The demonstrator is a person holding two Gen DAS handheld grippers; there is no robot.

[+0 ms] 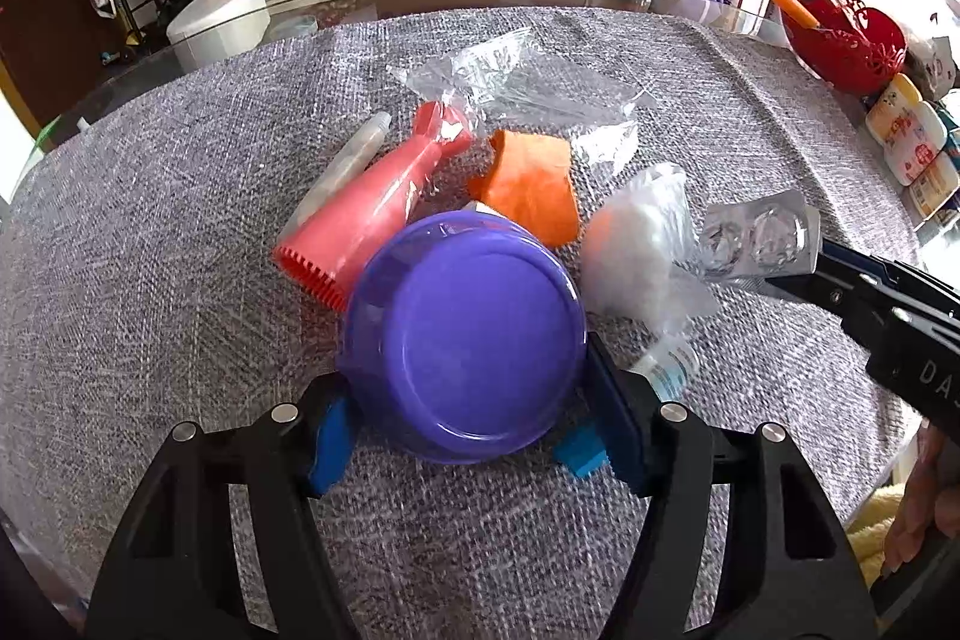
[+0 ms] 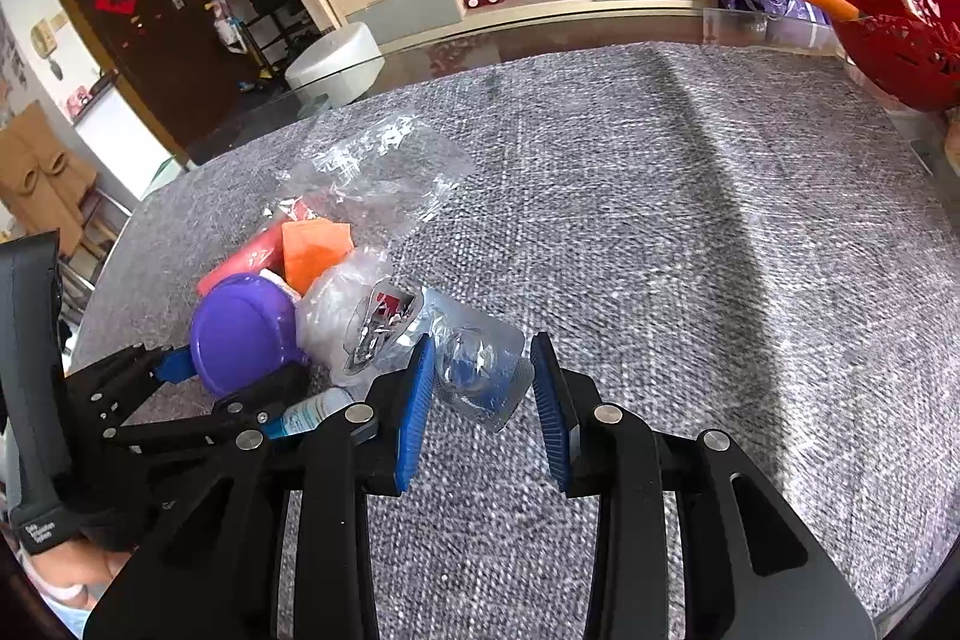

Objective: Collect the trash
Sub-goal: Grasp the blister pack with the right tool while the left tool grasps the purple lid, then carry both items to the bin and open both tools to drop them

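A purple round lid (image 1: 474,340) lies tilted on the trash pile, and my left gripper (image 1: 468,382) is shut on it, a blue pad at each side of its rim. The same lid (image 2: 240,328) shows at the left of the right wrist view. My right gripper (image 2: 483,346) is shut on a clear and silver blister pack (image 2: 480,370), which it holds just off the grey cloth (image 2: 660,250). From the left wrist view, that blister pack (image 1: 756,244) sticks out of the right gripper (image 1: 804,274). A coral plastic nozzle (image 1: 366,214), an orange scrap (image 1: 528,196) and a crumpled whitish bag (image 1: 636,250) lie beside the lid.
A clear plastic bag (image 1: 522,82) lies behind the pile, a clear tube (image 1: 354,154) to its left and a small bottle (image 1: 666,370) by my left gripper's right finger. A red basket (image 1: 846,34) and white bottles (image 1: 912,142) stand at the table's right edge.
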